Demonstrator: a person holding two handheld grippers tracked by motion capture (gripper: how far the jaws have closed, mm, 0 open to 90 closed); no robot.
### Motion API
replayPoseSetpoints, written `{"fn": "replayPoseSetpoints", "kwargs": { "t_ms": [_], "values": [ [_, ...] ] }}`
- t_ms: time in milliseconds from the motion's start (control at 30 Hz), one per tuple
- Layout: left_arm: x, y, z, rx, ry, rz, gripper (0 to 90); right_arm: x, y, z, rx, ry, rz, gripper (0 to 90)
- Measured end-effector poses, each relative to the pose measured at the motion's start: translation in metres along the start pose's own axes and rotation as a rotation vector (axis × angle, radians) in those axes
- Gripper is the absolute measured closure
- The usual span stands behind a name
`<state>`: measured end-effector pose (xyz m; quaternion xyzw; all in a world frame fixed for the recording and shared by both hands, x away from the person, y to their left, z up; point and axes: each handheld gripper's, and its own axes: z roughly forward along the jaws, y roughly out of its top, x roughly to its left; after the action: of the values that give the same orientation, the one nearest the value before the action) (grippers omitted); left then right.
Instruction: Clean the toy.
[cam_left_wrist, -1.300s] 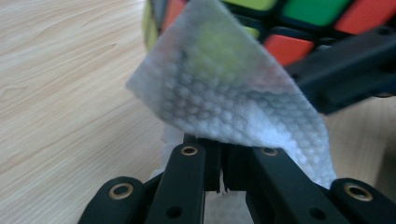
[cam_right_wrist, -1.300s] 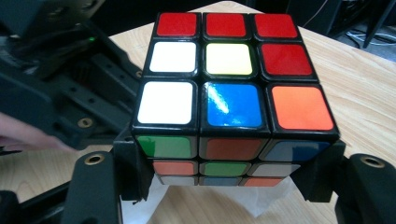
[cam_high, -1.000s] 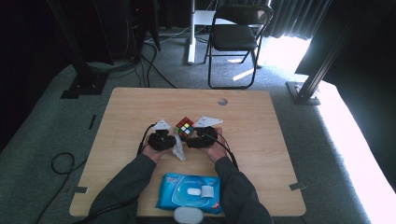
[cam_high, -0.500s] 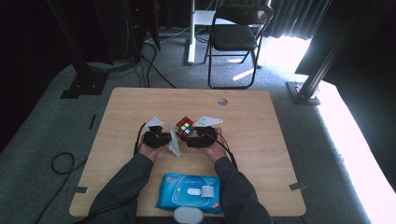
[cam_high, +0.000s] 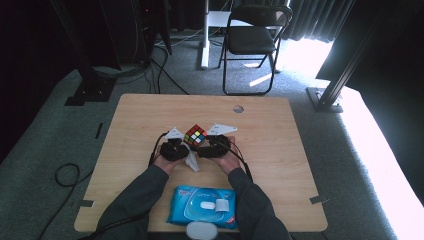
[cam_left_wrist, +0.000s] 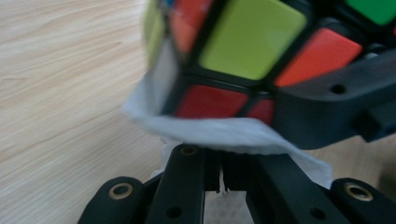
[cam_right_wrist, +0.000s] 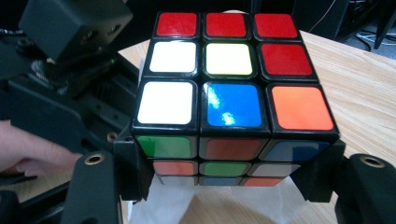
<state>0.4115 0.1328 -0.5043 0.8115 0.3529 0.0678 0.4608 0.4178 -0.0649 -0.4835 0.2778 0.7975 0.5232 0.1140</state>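
Note:
A scrambled colour cube (cam_high: 195, 135) is held just above the table middle, and my right gripper (cam_high: 202, 144) is shut on it. In the right gripper view its black jaws clamp the cube (cam_right_wrist: 233, 93) on both lower sides, around my right gripper (cam_right_wrist: 229, 179). My left gripper (cam_high: 184, 151) sits just left of the cube, shut on a white wipe (cam_high: 191, 161) that hangs below. In the left gripper view the wipe (cam_left_wrist: 219, 133) is pinched in my left gripper (cam_left_wrist: 219, 161) and lies against the cube's underside (cam_left_wrist: 252, 42).
A blue pack of wet wipes (cam_high: 202, 206) lies at the wooden table's (cam_high: 280, 150) near edge between the forearms. A round cable hole (cam_high: 238, 108) is at the far side. A folding chair (cam_high: 252, 37) stands beyond the table.
My left gripper with the wipe has shifted a little beside the cube, out to the left and back. The right gripper and the cube have stayed put.

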Motion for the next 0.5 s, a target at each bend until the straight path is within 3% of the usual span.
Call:
{"fn": "replayPoseSetpoints", "kwargs": {
  "t_ms": [167, 267, 500],
  "values": [
    [-0.003, 0.001, -0.001, -0.013, -0.020, 0.015, 87.0, -0.003, 0.001, -0.003, -0.010, -0.004, 0.013, 34.0],
    [0.000, 0.001, -0.003, -0.022, 0.000, 0.008, 86.8, -0.003, 0.001, -0.004, -0.009, -0.003, 0.014, 33.9],
    [0.017, 0.001, -0.016, -0.065, 0.046, -0.058, 86.8, -0.004, -0.001, -0.005, -0.005, 0.017, 0.020, 34.0]
  ]
}}
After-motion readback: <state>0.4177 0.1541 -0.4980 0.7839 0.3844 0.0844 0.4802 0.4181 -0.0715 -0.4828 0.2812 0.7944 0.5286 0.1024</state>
